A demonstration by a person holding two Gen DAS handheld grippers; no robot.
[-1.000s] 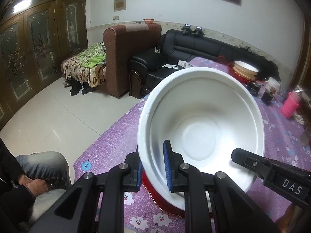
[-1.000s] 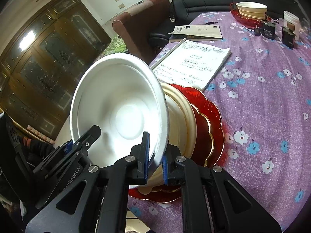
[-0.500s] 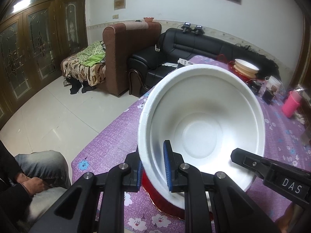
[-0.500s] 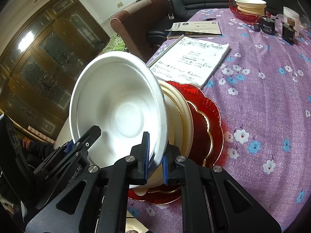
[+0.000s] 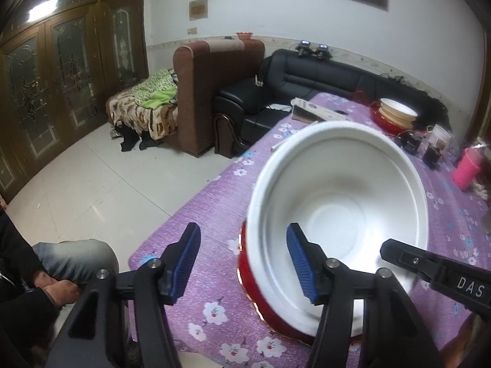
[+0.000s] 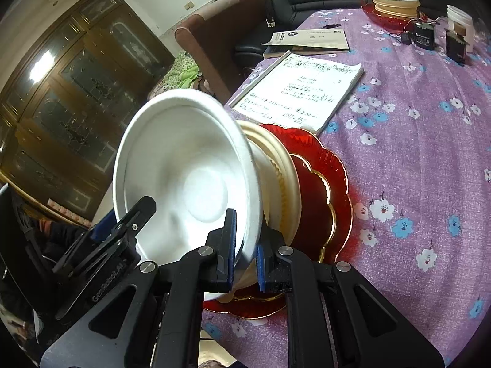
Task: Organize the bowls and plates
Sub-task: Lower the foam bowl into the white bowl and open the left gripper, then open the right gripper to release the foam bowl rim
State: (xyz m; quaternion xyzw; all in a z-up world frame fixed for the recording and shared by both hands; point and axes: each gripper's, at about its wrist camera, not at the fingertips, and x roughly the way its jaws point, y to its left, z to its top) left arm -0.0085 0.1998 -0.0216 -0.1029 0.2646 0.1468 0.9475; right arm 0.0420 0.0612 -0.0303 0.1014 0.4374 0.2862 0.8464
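A: White foam bowl [image 6: 187, 181], round and deep, sits tilted on the stack at the near edge of the purple flowered tablecloth [image 6: 414, 159].

B: What's under the bowl?

A: Cream round plate [image 6: 285, 178] right under it, then a red scalloped glass plate with gold trim [image 6: 322, 196] at the bottom, flat on the cloth.

B: Right gripper?

A: Right gripper [image 6: 245, 251] is clenched on the bowl's rim, blue pads either side of the wall at the bowl's near edge.

B: Left gripper?

A: Left gripper [image 5: 242, 260] is released, jaws spread wide. One blue pad [image 5: 299, 263] sits inside the bowl, the other is out over the cloth, left of the bowl. Neither presses the rim.

B: Anything else relative to the bowl?

A: White handwritten notebook [image 6: 300, 89] just behind the stack, touching or nearly so, can't tell. Second stack of cream bowls on a red dish [image 6: 392, 3] well behind, at the far end. Pink ribbed cup [image 5: 466, 173] off to the bowl's far right.
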